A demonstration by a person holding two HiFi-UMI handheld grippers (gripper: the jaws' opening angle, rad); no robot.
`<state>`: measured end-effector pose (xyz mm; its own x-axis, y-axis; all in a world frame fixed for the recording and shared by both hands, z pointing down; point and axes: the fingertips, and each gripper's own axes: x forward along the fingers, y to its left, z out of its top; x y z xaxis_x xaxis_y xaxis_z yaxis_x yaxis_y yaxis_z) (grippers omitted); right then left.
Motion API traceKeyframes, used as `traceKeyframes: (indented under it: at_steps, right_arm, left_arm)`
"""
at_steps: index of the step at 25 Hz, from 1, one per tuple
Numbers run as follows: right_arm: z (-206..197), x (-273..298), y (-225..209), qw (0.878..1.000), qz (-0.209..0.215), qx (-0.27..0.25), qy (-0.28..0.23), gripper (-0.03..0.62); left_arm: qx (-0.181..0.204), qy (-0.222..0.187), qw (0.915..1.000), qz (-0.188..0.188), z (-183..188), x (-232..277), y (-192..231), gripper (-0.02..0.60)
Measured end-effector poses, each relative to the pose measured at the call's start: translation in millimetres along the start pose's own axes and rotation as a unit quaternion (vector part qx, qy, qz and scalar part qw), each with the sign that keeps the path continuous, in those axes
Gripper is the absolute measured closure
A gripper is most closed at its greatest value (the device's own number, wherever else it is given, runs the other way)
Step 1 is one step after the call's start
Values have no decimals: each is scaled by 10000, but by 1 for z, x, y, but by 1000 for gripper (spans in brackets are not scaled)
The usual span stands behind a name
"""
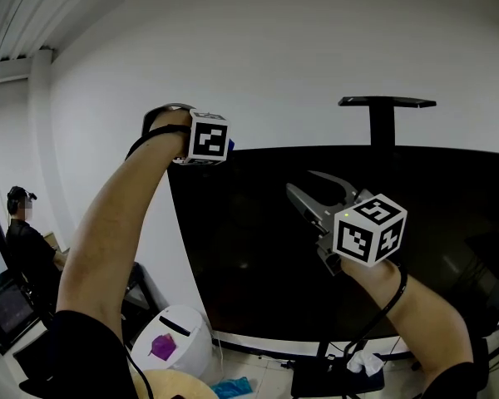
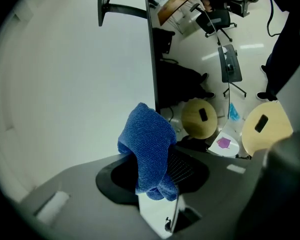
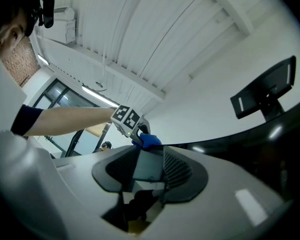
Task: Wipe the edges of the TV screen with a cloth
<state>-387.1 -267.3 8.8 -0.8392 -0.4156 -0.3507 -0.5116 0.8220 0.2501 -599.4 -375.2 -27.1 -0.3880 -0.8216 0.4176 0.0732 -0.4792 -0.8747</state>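
The right claw point(image 3: 149, 159) fills the foreground, its grey body wide and its two dark ribbed pads point(image 3: 176, 170) standing apart with nothing between them. Just beyond the jaws, the left claw point(image 3: 139, 131) reaches in on a bare arm point(image 3: 70, 116) from the left, marker cube uppermost, with a blue cloth point(image 3: 149, 141) bunched at its tip. The cloth sits at the top edge of the dark TV screen point(image 3: 250, 139) (whether it touches cannot be told). A black bracket point(image 3: 265, 91) stands above the screen against the white wall point(image 3: 200, 99). A ribbed white ceiling point(image 3: 155, 29) spans overhead, and a distant person point(image 3: 106, 145) shows small at left.
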Motion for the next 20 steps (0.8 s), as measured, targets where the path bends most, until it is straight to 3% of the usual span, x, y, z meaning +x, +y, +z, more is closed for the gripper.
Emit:
traceKeyframes:
  at_steps: [9,14,20]
  right_arm:
    - [3,-76,-41,9994,-299,-91,177,421]
    - [13,-115,-60,9987,-356,-183,300,421]
    - [26,-152,-82,9985,-383,-193,355,421]
  left_arm:
    - [14,75,10000,50,59,-26,4,442]
    - [76,319,9995,17,93,-38,11,442]
    - [66,67,9998,151,144,-52,23,442]
